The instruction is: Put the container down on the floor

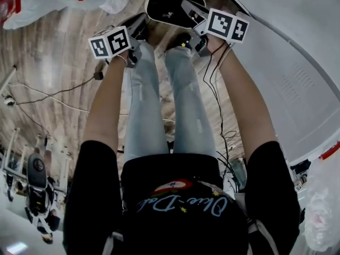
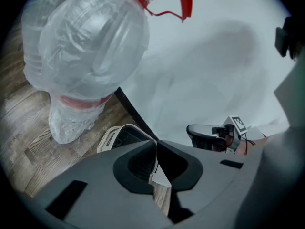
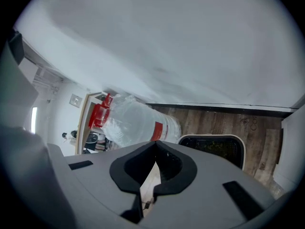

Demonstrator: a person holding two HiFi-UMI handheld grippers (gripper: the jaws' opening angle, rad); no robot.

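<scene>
The container [image 1: 171, 5] is a shallow black tray with a cream rim, seen tilted above the wooden floor just past the person's shoes. My left gripper [image 1: 142, 24] meets its left rim and my right gripper [image 1: 192, 14] its right rim. In the left gripper view the jaws [image 2: 156, 149] are shut, with the cream rim of the container [image 2: 116, 136] running in between them. In the right gripper view the jaws [image 3: 155, 152] are shut too, and the container's [image 3: 214, 147] mesh wall shows inside them.
Large plastic-wrapped water bottles with red caps [image 2: 81, 56] [image 3: 133, 123] stand on the wooden floor [image 1: 53, 52] close to the container. A white wall [image 1: 297, 62] runs along the right. Cables [image 1: 53, 97] trail over the floor at left. The person's legs [image 1: 159, 100] are below the grippers.
</scene>
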